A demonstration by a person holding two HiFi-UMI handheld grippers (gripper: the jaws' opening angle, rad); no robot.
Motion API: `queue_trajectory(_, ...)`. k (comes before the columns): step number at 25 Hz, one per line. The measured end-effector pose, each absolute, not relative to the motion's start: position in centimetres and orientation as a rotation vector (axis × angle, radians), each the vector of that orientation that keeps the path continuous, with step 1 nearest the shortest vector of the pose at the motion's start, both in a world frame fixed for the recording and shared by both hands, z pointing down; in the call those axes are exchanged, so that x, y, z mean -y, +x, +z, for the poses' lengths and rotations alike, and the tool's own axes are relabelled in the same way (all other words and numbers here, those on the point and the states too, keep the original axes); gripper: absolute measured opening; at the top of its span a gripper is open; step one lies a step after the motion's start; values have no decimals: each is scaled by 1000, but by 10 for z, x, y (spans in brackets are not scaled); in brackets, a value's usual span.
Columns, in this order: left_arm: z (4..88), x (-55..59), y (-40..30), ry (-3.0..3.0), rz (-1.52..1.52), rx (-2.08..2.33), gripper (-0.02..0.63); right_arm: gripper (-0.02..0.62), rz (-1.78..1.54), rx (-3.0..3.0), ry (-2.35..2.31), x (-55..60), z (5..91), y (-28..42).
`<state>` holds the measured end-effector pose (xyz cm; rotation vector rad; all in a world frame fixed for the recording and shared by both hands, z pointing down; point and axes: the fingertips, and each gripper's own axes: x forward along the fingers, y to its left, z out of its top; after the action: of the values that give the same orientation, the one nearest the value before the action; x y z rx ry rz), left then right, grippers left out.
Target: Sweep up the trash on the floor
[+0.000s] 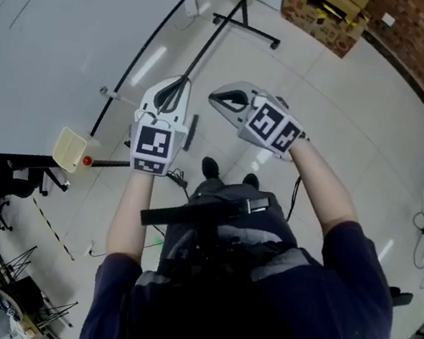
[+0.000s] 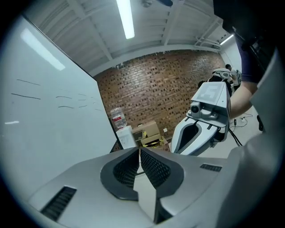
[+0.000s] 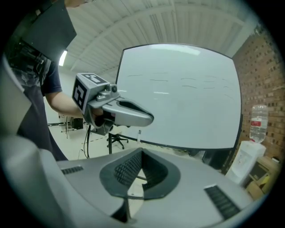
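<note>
Cream plastic marks the dustpan, lying flat on the tiled floor just beside the foot of the whiteboard. Its pan faces the head view's left. Its long axis runs roughly left to right, through a red collar into a dark handle, whose far end is hidden under the left gripper. No loose trash can be made out with certainty. Both tongs are held up at chest height, well above the floor, the left closed with nothing in it and the right gripper likewise closed and empty. That fits tools about to be taken up or just laid down. Any grip on so thin a handle would likely go best square across its length, near the collar.
</note>
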<state>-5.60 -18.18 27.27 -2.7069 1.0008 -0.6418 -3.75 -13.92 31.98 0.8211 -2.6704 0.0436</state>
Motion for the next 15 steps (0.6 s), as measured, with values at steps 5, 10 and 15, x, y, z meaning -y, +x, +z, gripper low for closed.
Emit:
queue_trajectory(5,282,163,-75,-2705,-721,-989,0,8,110,2630,753,122,343,-56)
queue_trajectory(10,282,138,-80,-2689,-732,-914,0,8,180,2615,670,100,345,-78)
queue_trajectory(15,287,130,-125,-2743,-728,-931,0,8,191,2573,646,89,343,-116)
